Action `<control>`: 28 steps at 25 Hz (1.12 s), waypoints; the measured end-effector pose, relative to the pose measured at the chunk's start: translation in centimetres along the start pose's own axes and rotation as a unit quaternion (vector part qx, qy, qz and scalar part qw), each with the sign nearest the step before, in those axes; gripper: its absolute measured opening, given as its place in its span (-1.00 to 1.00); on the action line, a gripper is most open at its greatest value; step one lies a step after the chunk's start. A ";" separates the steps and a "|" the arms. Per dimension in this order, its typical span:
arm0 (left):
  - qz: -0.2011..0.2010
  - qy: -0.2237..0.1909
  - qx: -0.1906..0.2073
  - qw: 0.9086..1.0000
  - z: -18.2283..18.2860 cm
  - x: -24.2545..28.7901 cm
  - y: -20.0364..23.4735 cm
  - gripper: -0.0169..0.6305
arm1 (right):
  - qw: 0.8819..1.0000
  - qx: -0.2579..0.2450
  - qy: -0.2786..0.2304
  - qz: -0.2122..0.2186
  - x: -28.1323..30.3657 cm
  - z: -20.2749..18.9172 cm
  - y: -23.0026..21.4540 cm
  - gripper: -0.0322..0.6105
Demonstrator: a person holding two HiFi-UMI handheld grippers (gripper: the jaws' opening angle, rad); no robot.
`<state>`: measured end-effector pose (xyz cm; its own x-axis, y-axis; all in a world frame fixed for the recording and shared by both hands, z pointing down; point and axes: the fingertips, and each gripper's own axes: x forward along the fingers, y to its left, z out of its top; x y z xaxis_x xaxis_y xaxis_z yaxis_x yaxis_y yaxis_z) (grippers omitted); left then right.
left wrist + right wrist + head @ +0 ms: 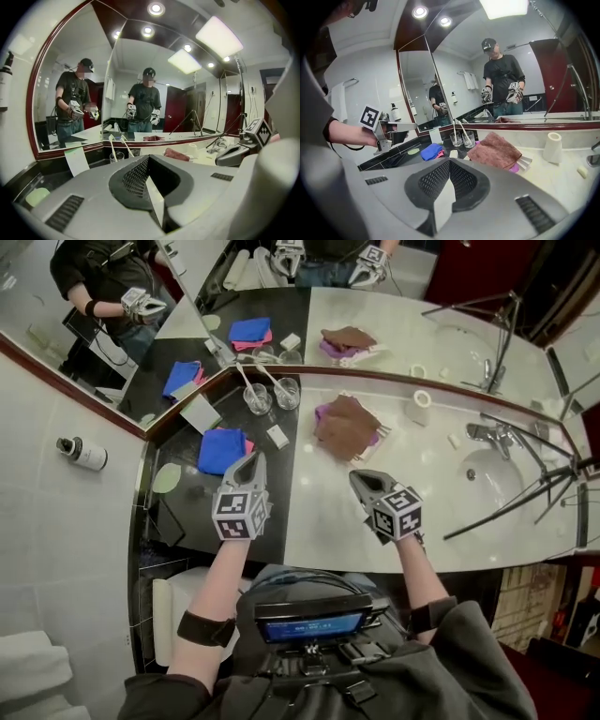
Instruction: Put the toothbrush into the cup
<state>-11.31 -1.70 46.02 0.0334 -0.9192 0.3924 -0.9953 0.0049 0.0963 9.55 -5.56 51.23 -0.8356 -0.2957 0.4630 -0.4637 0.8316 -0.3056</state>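
Observation:
Two clear glass cups (258, 397) (287, 393) stand side by side at the back of the counter by the mirror corner, each with a white toothbrush (246, 378) (272, 378) leaning in it. My left gripper (247, 465) hovers over the dark counter section in front of them, shut and empty. The right gripper (361, 482) hangs over the white section, also shut with nothing in it. In the right gripper view the cups (456, 138) (468, 139) stand well beyond the closed jaws. The left gripper view shows one cup (116, 157) just past its jaws.
A brown cloth (345, 426) lies on a purple one right of the cups. A blue cloth (222, 448), a small white box (277, 436) and a green dish (167, 478) sit on the dark part. Paper roll (421, 407), faucet (487, 434), sink (497, 479) and tripod legs (506, 507) are at right.

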 end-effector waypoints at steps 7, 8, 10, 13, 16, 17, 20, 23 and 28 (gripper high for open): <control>-0.022 0.019 0.004 1.000 -1.6 -1.0 1.6 -0.95 | 1.000 0.015 0.003 -0.025 0.8 -1.0 -0.1 -0.84; -0.026 0.021 0.004 0.999 -1.9 -1.0 1.8 -0.95 | 0.999 0.017 0.003 -0.028 1.0 -1.1 0.0 -0.84; -0.033 0.024 0.003 0.999 -2.4 -1.1 2.0 -0.95 | 0.999 0.018 0.003 -0.032 1.4 -1.1 0.1 -0.84; -0.041 0.029 0.002 0.999 -2.9 -0.9 2.6 -0.95 | 0.999 0.020 0.002 -0.036 2.2 -0.9 0.3 -0.84; -0.044 0.034 0.001 0.998 -3.3 -0.7 3.3 -0.95 | 0.999 0.016 -0.001 -0.046 3.4 -0.3 0.3 -0.84; -0.046 0.035 -0.001 0.998 -3.4 -0.6 3.6 -0.95 | 0.999 0.011 -0.002 -0.050 4.0 0.0 0.2 -0.84; -0.056 0.039 -0.005 0.998 -3.6 -0.4 4.4 -0.95 | 0.998 -0.012 -0.001 -0.060 6.1 1.1 0.1 -0.84; -0.065 0.043 -0.003 0.997 -3.9 -0.1 4.8 -0.95 | 0.997 -0.047 0.009 -0.056 8.8 2.6 0.1 -0.67; -0.075 0.040 0.008 0.996 -3.7 0.9 6.0 -0.95 | 0.991 -0.125 0.024 -0.031 14.4 6.7 0.2 -0.47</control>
<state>-16.91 -1.09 50.32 0.1888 -0.8748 0.4461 -0.9798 -0.1372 0.1455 -4.54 -12.77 52.24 -0.7896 -0.3320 0.5160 -0.4213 0.9047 -0.0627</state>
